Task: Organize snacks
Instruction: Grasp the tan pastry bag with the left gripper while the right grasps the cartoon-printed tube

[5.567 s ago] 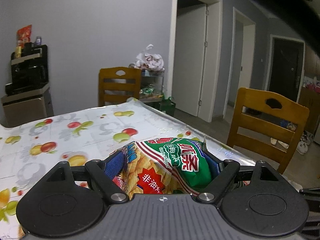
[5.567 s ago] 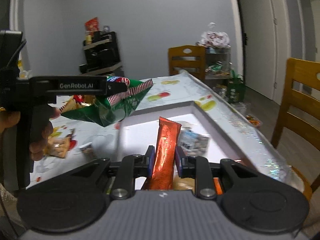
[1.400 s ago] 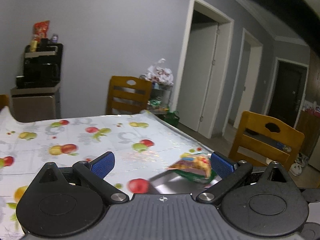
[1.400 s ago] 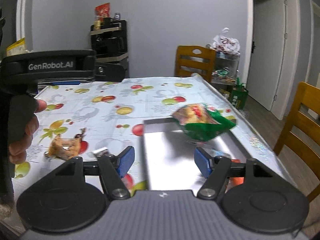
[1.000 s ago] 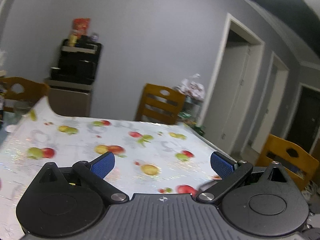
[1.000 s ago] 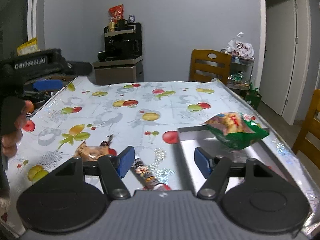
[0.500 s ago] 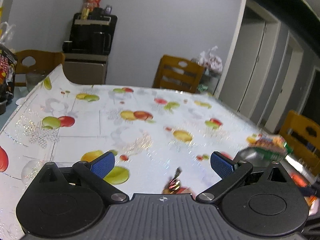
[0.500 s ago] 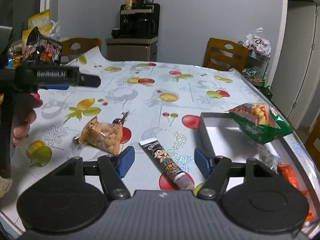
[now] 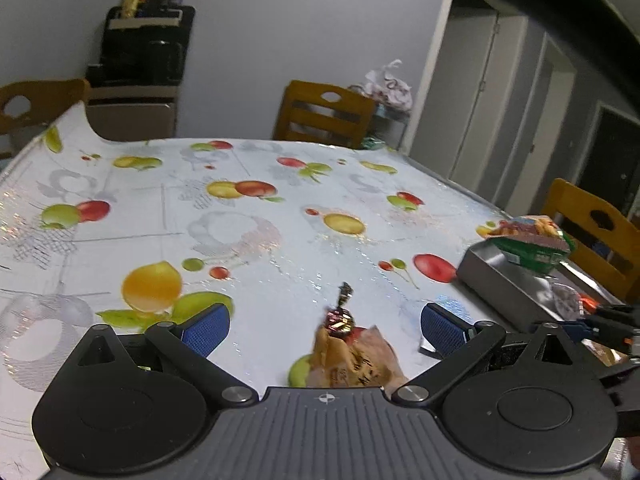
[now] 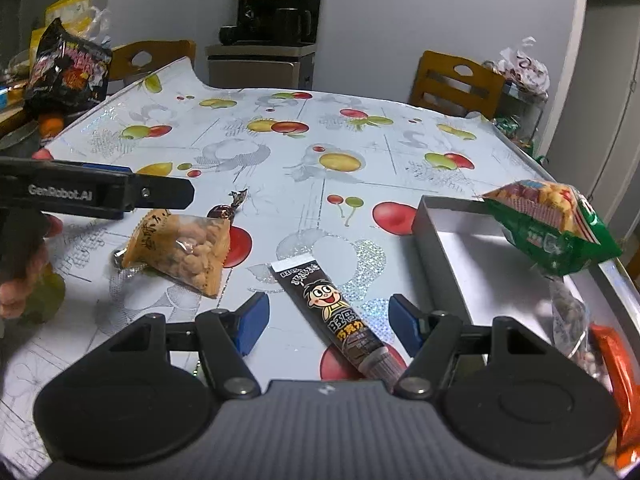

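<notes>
Our left gripper (image 9: 325,326) hangs wide open over the peanut bag (image 9: 352,362), and our right gripper (image 10: 328,316) gapes over the dark tube (image 10: 338,316), grasping nothing. Only the right view shows the box (image 10: 430,236) holding the green bag (image 10: 556,228) and, seemingly, an orange packet (image 10: 614,364).

Both wrist views low over table (image 9: 248,216), angled down; share peanut bag (image 10: 180,248), box (image 10: 436,232).

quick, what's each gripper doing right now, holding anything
Left gripper: open, empty, over the peanut bag.
Right gripper: open, empty, the brown snack tube lying between its fingers.
</notes>
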`<action>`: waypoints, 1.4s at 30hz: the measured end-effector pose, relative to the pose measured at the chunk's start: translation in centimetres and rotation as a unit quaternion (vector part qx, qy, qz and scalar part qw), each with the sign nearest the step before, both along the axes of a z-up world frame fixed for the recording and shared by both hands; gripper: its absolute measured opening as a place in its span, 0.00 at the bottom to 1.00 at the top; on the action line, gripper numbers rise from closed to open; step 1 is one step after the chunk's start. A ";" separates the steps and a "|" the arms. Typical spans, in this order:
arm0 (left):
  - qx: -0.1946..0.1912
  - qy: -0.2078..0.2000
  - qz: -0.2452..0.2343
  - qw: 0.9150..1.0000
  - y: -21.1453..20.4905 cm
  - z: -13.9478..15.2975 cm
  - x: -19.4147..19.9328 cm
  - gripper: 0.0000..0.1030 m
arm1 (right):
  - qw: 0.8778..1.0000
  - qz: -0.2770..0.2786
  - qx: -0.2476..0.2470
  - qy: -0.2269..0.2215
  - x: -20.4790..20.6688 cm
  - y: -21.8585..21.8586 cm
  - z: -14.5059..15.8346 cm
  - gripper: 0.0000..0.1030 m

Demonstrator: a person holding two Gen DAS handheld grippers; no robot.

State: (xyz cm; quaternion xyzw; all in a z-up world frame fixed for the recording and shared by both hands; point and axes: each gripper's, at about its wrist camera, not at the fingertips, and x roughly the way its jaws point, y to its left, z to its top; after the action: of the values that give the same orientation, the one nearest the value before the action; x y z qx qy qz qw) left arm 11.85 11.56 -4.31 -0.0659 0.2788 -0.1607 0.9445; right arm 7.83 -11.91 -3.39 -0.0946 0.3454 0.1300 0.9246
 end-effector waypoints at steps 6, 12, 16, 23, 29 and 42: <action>0.007 0.016 -0.010 1.000 -0.9 -1.1 0.5 1.00 | 1.000 -0.004 -0.015 0.006 1.1 -0.1 -1.4 0.65; 0.007 0.010 -0.020 1.000 -1.4 -1.5 0.5 1.00 | 1.000 -0.006 -0.006 0.017 1.9 -0.4 -2.3 0.65; 0.027 0.011 -0.024 0.999 -1.9 -2.0 0.7 0.99 | 1.000 -0.007 0.000 0.016 2.1 -0.3 -2.5 0.65; 0.038 0.016 -0.038 0.998 -2.2 -2.4 0.7 0.80 | 1.000 -0.008 0.016 0.020 1.4 -0.1 -2.6 0.59; 0.044 0.022 -0.051 0.997 -2.5 -2.6 0.8 0.64 | 1.000 0.007 0.022 0.021 0.5 0.2 -2.4 0.39; 0.048 0.020 -0.065 0.997 -2.8 -2.3 0.3 0.53 | 0.999 0.004 -0.001 0.042 -0.9 -0.6 -1.7 0.23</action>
State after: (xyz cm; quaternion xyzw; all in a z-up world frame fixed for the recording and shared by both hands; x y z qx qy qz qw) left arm 12.15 8.77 -6.62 -0.0058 0.3085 -0.2065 0.9285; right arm 6.92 -12.55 -5.04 -0.0915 0.3833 0.1369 0.9088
